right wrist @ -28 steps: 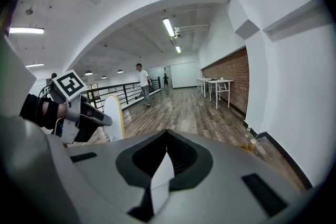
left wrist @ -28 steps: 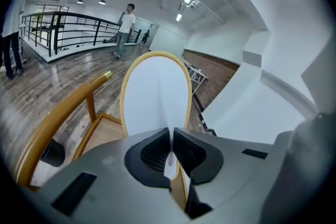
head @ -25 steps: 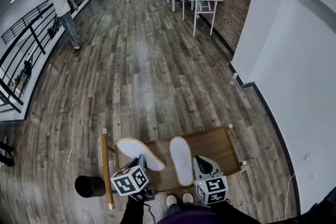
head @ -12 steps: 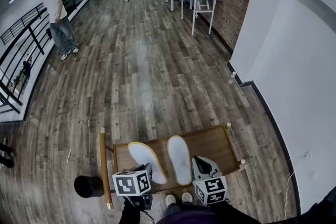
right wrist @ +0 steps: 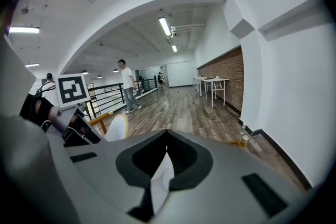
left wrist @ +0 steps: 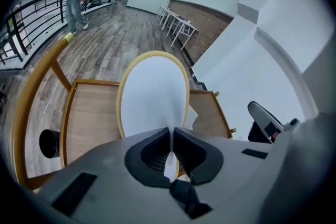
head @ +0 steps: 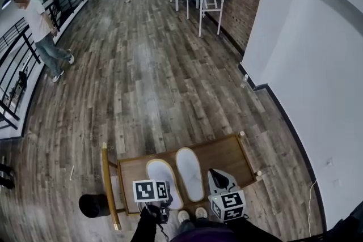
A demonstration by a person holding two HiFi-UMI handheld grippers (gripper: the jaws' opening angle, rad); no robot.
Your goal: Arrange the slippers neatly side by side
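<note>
At the bottom centre of the left gripper view, the left gripper [left wrist: 171, 140] has its jaws clamped on the near edge of the left slipper [left wrist: 153, 94], which runs up the frame from them. The right gripper [right wrist: 167, 147] has its jaws pressed together around a thin white sliver I cannot identify. Low in the head view, the right slipper [head: 190, 173] lies just beside the left one on the wooden tray [head: 227, 153].

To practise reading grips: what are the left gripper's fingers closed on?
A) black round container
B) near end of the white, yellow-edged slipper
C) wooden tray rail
B: the left gripper view shows the fingers of the left gripper pinched together on the near end of the white, yellow-edged slipper.
</note>
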